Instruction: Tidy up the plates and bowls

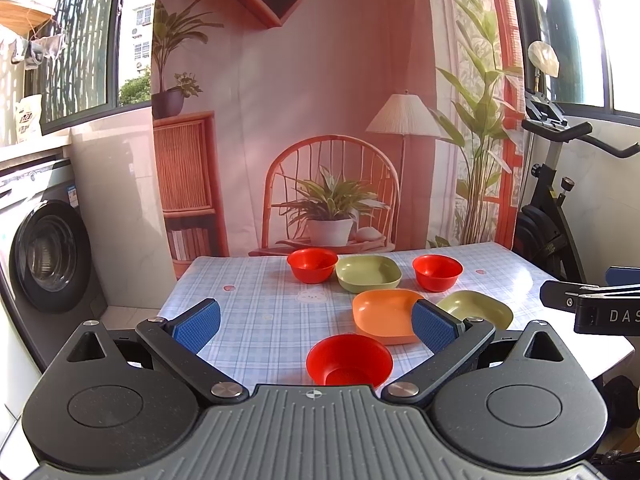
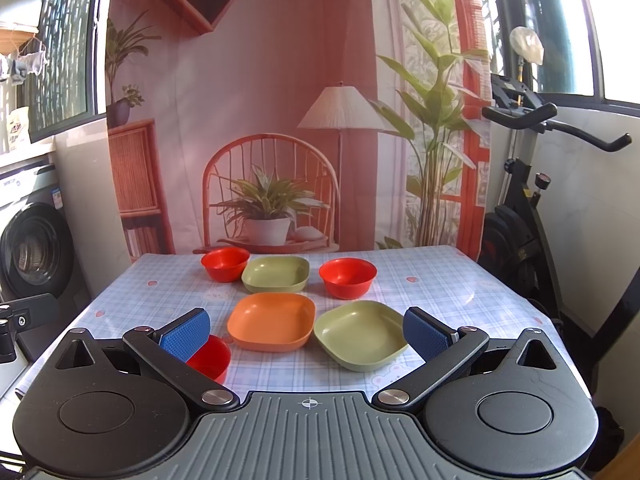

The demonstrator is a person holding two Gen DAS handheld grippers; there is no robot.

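On the blue checked tablecloth (image 1: 256,304) lie three red bowls and three square plates. A near red bowl (image 1: 349,361) sits just ahead of my open left gripper (image 1: 316,326), between its fingers and below them. Behind it lie an orange plate (image 1: 384,314), a near green plate (image 1: 476,308), a far green plate (image 1: 368,273) and two far red bowls (image 1: 313,265) (image 1: 437,272). My right gripper (image 2: 307,330) is open above the orange plate (image 2: 272,321) and near green plate (image 2: 360,334). The near red bowl (image 2: 210,358) is partly hidden behind its left finger.
A washing machine (image 1: 48,256) stands left of the table and an exercise bike (image 1: 556,208) to its right. A printed backdrop (image 1: 320,120) hangs behind the table's far edge. The right gripper's body (image 1: 592,304) shows at the right edge of the left wrist view.
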